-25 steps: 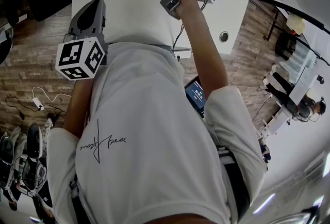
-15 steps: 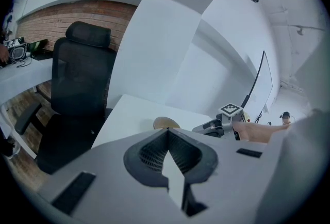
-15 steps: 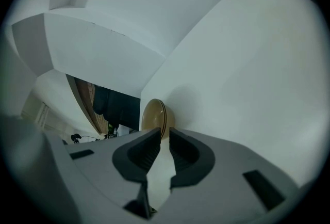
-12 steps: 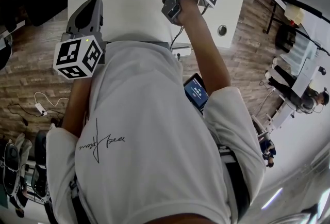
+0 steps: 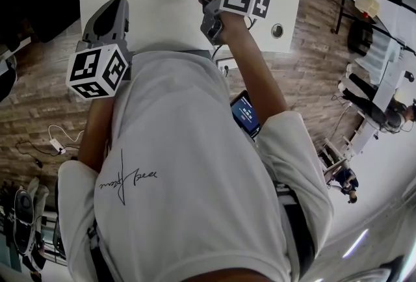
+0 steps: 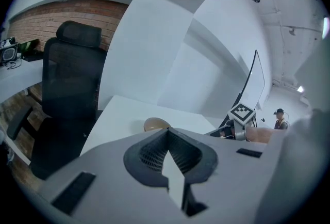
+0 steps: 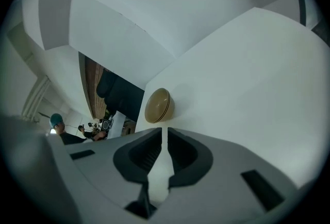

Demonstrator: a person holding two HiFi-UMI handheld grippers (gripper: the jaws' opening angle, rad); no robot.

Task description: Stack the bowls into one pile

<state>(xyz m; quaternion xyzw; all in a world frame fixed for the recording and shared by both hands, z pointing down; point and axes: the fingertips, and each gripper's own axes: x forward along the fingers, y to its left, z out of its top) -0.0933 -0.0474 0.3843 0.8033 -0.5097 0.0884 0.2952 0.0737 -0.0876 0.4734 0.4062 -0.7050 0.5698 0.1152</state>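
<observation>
The left gripper (image 6: 167,132) hangs over the near left edge of the white table (image 5: 172,21), its jaws pressed together at the tips with nothing between them; its marker cube sits close against the person's white shirt (image 5: 188,170) in the head view; beyond it in the left gripper view a black office chair (image 6: 72,89) stands beside the table; the brown bowls (image 7: 157,105) rest on the table's far side, well apart from both grippers, and in the right gripper view a second rim line shows along one edge, so they look nested in one pile; the right gripper (image 7: 165,133) is held above the table nearer the middle, pointing toward the bowls, its jaws drawn in to a thin slit and gripping nothing; at the person's right hip a small lit screen (image 5: 246,115) shows.
</observation>
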